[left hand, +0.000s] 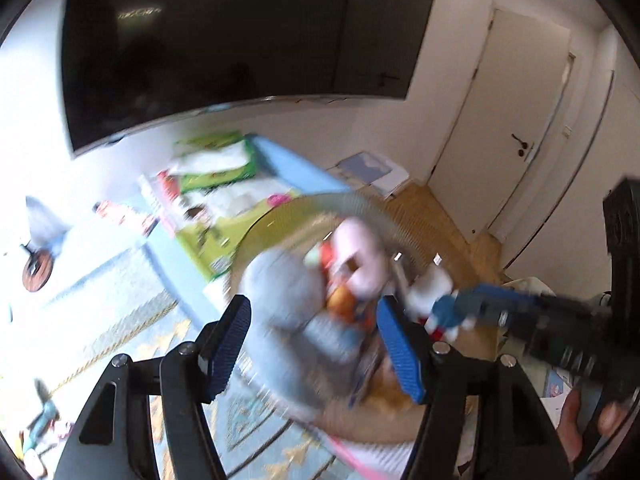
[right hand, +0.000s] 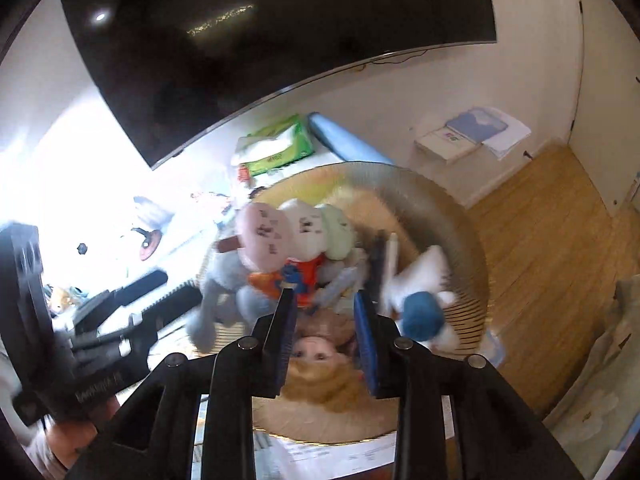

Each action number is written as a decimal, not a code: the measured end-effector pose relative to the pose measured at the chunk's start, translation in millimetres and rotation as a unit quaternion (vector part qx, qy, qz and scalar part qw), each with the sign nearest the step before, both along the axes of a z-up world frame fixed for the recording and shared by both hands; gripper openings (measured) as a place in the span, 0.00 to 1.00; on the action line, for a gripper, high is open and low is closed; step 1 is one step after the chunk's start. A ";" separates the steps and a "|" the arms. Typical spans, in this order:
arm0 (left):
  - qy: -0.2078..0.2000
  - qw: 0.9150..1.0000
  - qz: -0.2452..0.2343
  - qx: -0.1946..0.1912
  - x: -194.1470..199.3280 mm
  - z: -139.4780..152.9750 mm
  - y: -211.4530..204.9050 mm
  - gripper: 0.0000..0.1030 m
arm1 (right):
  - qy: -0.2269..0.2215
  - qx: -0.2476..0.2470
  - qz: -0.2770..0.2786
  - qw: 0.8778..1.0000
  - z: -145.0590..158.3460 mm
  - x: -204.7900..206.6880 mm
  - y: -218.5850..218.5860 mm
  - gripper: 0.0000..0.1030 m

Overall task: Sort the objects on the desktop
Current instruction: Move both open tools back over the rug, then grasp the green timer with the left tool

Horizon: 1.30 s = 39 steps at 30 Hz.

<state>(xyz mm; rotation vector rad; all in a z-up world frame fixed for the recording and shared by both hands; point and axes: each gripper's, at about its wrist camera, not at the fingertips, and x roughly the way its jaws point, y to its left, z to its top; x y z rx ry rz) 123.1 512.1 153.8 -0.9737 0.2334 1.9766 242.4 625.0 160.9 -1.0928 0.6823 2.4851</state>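
My left gripper [left hand: 316,348] hangs with jaws wide over a round ribbed basket [right hand: 460,220], a grey plush toy [left hand: 280,292] loose between its pads. My right gripper [right hand: 324,320] stands part open, gripping nothing. Only the right wrist view shows a doll's blond head [right hand: 316,364] low in the basket and a blue-capped white plush [right hand: 420,312] sharply. Tissue packs [right hand: 276,148] lie beyond on the blue table [left hand: 296,164], under a dark wall screen [right hand: 260,40], beside wood flooring [right hand: 540,220].
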 end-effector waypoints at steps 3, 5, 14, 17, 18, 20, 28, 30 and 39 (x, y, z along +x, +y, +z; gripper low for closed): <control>-0.011 0.999 0.031 -0.014 -2.0 -6.5 -39.4 0.61 | 0.009 -0.002 0.015 1.000 3.3 -8.8 -20.3 0.36; -0.017 0.998 0.058 -0.021 -6.3 -10.4 -71.3 0.61 | 0.011 -0.002 0.032 0.999 4.9 -18.6 -39.6 0.48; -0.043 0.973 0.223 -0.047 -52.8 -32.0 -236.1 0.61 | -0.010 -0.035 0.133 0.990 -9.8 -77.3 -148.3 0.50; -0.042 0.961 0.266 -0.056 -69.8 -39.0 -290.0 0.61 | -0.022 -0.036 0.161 0.986 -16.8 -91.2 -186.9 0.50; -0.041 0.958 0.278 -0.059 -75.7 -42.3 -306.6 0.61 | -0.026 -0.037 0.169 0.985 -18.7 -95.6 -198.7 0.50; -0.041 0.953 0.294 -0.063 -89.2 -48.0 -335.4 0.61 | -0.032 -0.042 0.186 0.981 -22.0 -103.2 -220.7 0.50; -0.024 0.958 0.258 -0.127 -158.0 -90.5 -391.4 0.61 | -0.046 -0.047 0.198 0.978 -41.4 -127.0 -283.7 0.55; -0.029 0.959 0.244 -0.140 -175.1 -103.7 -399.0 0.61 | -0.053 -0.055 0.188 0.979 -49.5 -129.1 -293.0 0.55; -0.035 0.975 0.124 -0.180 -203.8 -141.9 -385.8 0.68 | -0.081 -0.058 0.150 0.984 -62.1 -136.6 -309.8 0.55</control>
